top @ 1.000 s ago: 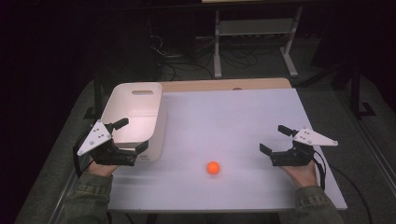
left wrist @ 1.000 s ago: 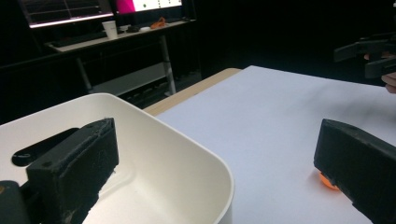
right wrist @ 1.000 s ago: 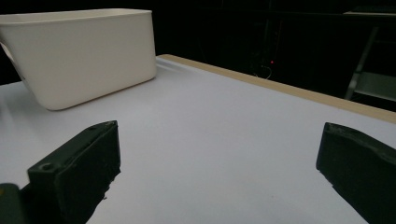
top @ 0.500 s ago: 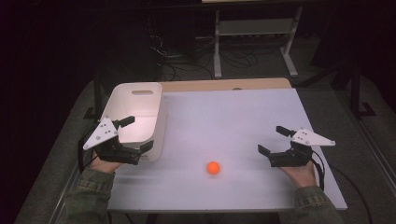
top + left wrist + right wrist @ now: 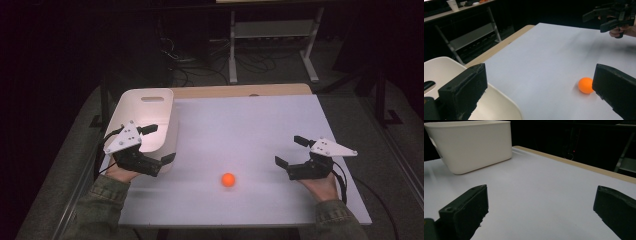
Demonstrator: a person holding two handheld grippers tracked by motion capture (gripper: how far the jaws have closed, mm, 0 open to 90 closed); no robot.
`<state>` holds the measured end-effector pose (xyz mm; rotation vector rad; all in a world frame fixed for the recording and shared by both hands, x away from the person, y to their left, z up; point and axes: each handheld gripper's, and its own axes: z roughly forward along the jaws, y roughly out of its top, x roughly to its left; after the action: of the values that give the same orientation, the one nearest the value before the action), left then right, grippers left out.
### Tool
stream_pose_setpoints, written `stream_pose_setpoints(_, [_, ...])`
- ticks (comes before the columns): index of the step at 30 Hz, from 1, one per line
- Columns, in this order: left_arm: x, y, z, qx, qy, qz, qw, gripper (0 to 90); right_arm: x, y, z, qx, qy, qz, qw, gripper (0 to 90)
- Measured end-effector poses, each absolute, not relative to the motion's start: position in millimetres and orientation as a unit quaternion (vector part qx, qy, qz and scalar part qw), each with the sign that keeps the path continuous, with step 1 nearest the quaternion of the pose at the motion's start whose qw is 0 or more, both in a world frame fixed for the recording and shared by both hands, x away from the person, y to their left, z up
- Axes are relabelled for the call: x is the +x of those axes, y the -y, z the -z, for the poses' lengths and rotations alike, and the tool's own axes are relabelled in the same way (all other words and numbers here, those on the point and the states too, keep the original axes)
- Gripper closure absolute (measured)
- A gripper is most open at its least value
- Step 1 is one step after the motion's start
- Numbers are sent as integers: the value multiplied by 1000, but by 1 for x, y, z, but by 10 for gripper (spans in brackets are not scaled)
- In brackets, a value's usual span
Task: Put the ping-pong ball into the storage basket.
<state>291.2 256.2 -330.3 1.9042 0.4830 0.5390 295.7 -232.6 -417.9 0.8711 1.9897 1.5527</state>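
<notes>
Ball: a small orange round ball (image 5: pixel 228 180) lies alone on the white tabletop (image 5: pixel 250 130), near your edge, between your two hands, touching nothing.
Bin: a white plastic tub with a handle slot (image 5: pixel 150 117) stands at the far left, likely where the ball should end up.
Left tong: your left gripper (image 5: pixel 156 144) hovers over the tub's near corner, jaws spread wide, grasping nothing; its camera faces the ball (image 5: pixel 586 85), apparently lining up a reach.
Right tong: your right gripper (image 5: pixel 291 151) hangs released and empty, well right of the ball, leaving the path free.
</notes>
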Motion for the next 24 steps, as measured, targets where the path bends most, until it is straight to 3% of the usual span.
stream_pose_setpoints(24, [303,-216,329,841,-164,-176,485,0,294,230,419,309,-733,-563,223,0])
